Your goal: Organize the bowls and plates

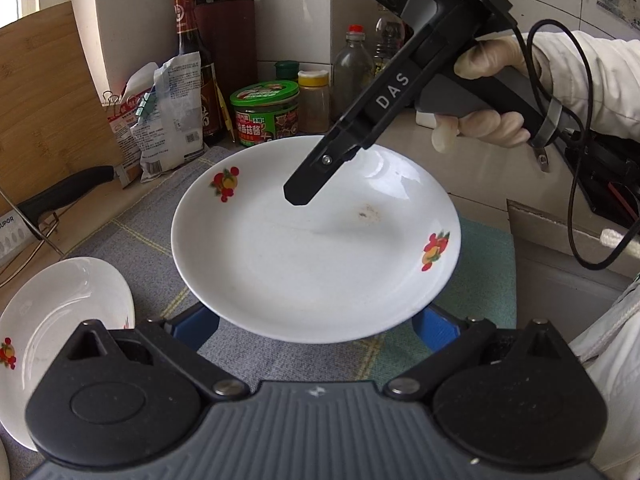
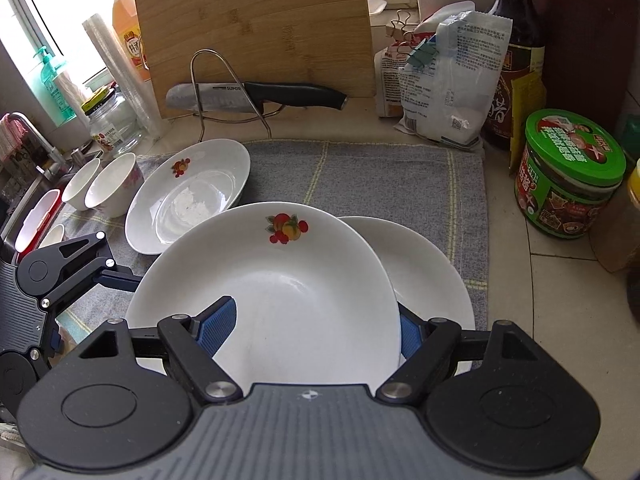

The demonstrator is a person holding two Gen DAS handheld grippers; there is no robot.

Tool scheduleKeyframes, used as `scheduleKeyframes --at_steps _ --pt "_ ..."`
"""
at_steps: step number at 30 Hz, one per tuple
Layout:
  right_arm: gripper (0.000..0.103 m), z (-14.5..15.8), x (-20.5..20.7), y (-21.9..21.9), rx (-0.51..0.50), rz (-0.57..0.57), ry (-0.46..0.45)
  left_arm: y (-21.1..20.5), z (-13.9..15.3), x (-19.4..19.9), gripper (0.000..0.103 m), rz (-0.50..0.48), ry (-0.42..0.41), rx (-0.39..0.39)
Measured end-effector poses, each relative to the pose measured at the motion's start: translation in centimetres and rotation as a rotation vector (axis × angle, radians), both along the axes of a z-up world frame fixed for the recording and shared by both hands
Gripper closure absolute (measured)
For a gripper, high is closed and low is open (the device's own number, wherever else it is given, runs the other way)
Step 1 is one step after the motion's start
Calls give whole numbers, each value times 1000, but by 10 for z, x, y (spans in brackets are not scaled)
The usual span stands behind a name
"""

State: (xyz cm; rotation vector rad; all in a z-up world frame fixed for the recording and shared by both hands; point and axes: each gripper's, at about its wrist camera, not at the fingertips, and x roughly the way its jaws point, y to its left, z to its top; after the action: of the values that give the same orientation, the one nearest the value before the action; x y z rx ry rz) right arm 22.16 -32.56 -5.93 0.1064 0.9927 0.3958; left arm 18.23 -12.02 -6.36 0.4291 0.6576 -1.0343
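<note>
Now mid-carry: right tool (image 2: 316, 330) grips a fruit-print plate (image 2: 280, 280) by its near rim above another plate (image 2: 432, 276) on the worktop mat; left tool (image 1: 316, 326) seems clamped there too. Next: lower it squarely onto that plate.

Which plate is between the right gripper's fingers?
The near plate, fruit on its far rim: the right gripper has one finger inside it, one outside its rim. The right plate and the left plate lie outside the fingers.

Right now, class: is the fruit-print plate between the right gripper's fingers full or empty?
Empty: the plate shows only bare white glaze and fruit prints, plus one small brownish smudge in the left wrist view.
</note>
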Motion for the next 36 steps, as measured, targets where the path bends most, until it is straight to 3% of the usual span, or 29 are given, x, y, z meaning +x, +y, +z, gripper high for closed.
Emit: scheduleKeyframes --at_steps 21,36 --pt "18 -24 12 -36 -7 -49 35 -35 -21 21 1 -33 41 28" --pt "18 -23 10 -44 17 -70 34 -45 -24 24 1 -55 -25 107"
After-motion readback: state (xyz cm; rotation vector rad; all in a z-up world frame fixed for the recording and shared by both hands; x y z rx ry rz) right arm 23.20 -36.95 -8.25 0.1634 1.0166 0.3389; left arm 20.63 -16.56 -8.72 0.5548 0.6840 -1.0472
